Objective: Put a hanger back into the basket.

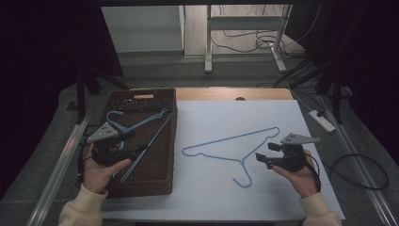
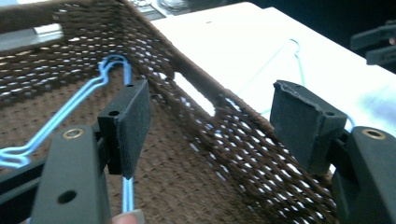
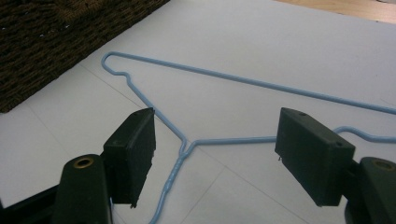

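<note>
blue wire hanger (image 1: 235, 153) flat on white surface (image 1: 282, 197), right of basket (image 1: 160, 183) already holding others (image 1: 136, 129). right tongs (image 1: 264, 152) wide open above its neck, empty; left tongs (image 1: 123, 141) open over basket. one left to move.

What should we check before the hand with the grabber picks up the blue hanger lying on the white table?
1. Right gripper open: ok, its jaws stand wide apart.
2. Jaws lined up on the blue hanger: ok, its neck lies between them in the right gripper view.
3. Hanger free of other things: ok, it lies flat and alone on the white table.
4. Gripper down at the wire: not ok, it sits off to the hanger's side.
5. Left gripper out of the way: ok, it is open over the brown basket.
6. Room in the basket: ok, hangers inside leave space.
</note>
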{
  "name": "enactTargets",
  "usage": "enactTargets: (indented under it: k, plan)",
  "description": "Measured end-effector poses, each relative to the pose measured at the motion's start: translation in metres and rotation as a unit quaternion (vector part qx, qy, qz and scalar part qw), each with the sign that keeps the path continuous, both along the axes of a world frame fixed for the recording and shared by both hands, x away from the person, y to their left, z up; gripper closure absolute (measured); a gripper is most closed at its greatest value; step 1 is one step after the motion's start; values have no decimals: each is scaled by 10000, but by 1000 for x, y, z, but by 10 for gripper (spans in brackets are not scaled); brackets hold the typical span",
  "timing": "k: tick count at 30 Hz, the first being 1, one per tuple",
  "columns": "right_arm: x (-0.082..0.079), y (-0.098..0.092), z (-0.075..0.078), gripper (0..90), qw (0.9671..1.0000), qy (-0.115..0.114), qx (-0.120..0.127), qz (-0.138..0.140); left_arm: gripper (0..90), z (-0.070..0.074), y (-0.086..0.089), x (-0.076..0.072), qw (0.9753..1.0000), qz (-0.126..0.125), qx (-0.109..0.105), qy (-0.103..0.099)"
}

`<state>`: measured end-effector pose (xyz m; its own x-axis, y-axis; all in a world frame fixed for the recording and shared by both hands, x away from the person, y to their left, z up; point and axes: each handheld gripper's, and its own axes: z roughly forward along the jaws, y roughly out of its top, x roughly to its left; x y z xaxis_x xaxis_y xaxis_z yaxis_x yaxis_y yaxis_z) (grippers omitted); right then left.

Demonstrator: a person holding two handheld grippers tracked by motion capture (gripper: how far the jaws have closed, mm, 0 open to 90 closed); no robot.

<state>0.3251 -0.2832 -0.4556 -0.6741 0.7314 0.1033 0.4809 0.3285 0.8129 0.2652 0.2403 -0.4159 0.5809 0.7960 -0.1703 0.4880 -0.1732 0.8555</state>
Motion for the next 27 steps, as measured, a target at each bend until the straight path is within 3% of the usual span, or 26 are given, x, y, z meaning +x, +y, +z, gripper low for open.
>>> enactTargets:
  k: [6, 27]
  plan:
    - [-1, -2, 0, 296, 10000, -49, 33, -27, 303, -5, -14, -6, 9998, -215, -2, -14]
    - [-4, -2, -5, 297, 10000, -16, -29, 1, 305, -8, -32, -14, 9989, -472, 42, 13]
